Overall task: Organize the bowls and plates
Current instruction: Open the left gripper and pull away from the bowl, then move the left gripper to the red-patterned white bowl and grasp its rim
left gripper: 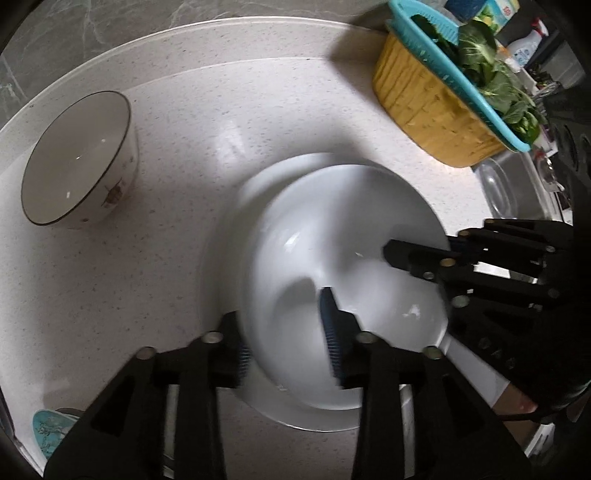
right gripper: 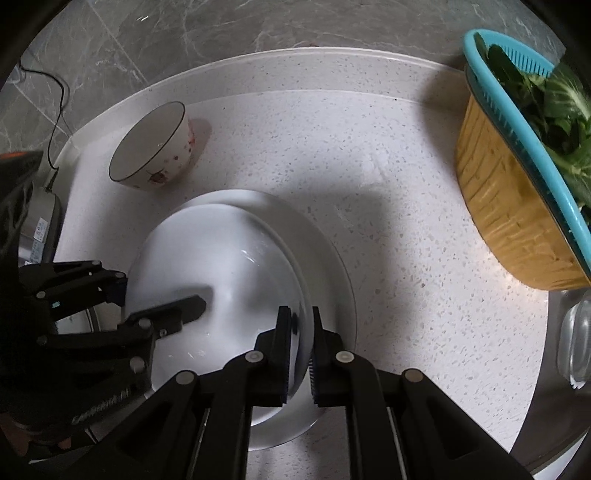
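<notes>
A white bowl [left gripper: 332,229] [right gripper: 221,258] sits over a larger white plate [left gripper: 317,421] [right gripper: 332,266] on the speckled counter. My left gripper [left gripper: 288,343] straddles the bowl's near rim, one finger inside and one outside, with a wide gap. It also shows in the right wrist view [right gripper: 162,299]. My right gripper [right gripper: 300,332] is shut on the bowl's right rim, and it shows in the left wrist view [left gripper: 421,251]. A smaller patterned bowl [left gripper: 77,162] [right gripper: 153,147] stands alone at the back left.
A yellow basin with a teal colander of leafy greens [left gripper: 454,85] [right gripper: 517,177] stands at the right. A steel sink [left gripper: 509,184] [right gripper: 569,332] lies beyond it. A grey marble wall [right gripper: 184,33] backs the counter. An appliance with a cable [right gripper: 40,221] is at left.
</notes>
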`<state>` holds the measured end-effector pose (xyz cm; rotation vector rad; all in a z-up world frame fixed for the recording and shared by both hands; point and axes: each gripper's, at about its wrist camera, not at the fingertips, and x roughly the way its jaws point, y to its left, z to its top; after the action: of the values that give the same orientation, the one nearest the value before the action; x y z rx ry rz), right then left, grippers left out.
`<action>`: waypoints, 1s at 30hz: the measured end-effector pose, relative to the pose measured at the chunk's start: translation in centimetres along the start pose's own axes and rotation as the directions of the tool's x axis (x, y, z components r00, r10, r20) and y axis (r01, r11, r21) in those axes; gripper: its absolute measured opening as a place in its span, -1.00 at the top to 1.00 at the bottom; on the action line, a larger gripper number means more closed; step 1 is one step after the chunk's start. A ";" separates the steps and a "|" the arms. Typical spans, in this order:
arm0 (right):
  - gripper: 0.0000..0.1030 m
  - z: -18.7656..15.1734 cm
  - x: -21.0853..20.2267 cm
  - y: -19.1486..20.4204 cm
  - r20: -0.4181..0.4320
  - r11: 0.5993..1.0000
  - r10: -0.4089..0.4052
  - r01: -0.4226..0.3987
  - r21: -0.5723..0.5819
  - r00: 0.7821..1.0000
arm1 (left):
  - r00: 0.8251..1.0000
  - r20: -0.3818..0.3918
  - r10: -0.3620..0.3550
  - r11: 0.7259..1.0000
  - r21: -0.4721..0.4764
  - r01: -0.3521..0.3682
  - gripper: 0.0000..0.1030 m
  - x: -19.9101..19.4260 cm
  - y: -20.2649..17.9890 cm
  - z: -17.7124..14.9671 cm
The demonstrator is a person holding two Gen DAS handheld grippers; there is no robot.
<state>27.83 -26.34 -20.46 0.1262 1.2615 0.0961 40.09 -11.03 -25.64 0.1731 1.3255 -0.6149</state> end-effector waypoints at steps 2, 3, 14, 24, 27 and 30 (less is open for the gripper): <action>0.75 -0.1 0.1 0.4 0.003 1.000 -0.001 0.001 -0.012 1.000 | 1.000 0.015 0.004 1.000 0.010 -0.004 0.07 -0.3 -0.3 -0.3; 0.76 -0.2 0.1 0.4 0.008 1.000 0.001 -0.001 -0.010 1.000 | 1.000 0.023 -0.002 1.000 0.013 0.002 0.06 -0.4 -0.2 -0.4; 0.83 -0.9 -0.1 0.0 0.014 0.999 0.028 -0.029 0.039 0.999 | 0.992 0.127 -0.017 0.999 0.043 0.012 -0.44 -4.2 0.2 -2.0; 0.34 -1.0 -0.8 0.6 0.044 0.998 0.039 -0.041 0.051 0.998 | 0.972 0.218 -0.084 0.995 -0.027 0.092 -0.99 -9.7 2.5 -2.7; -0.28 -0.9 -1.9 1.1 0.072 0.998 0.044 -0.048 0.048 0.996 | 0.965 0.235 -0.115 0.988 -0.076 0.136 -0.99 -11.6 4.9 -2.9; -0.53 -0.9 -4.2 0.9 0.114 0.997 0.036 -0.043 0.059 0.993 | 0.960 0.261 -0.100 0.984 -0.120 0.135 -0.99 -14.0 7.8 -3.4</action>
<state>25.69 -26.05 -16.60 0.2070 1.1497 0.0828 39.64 1.50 -15.04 -0.0956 1.1286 -0.6218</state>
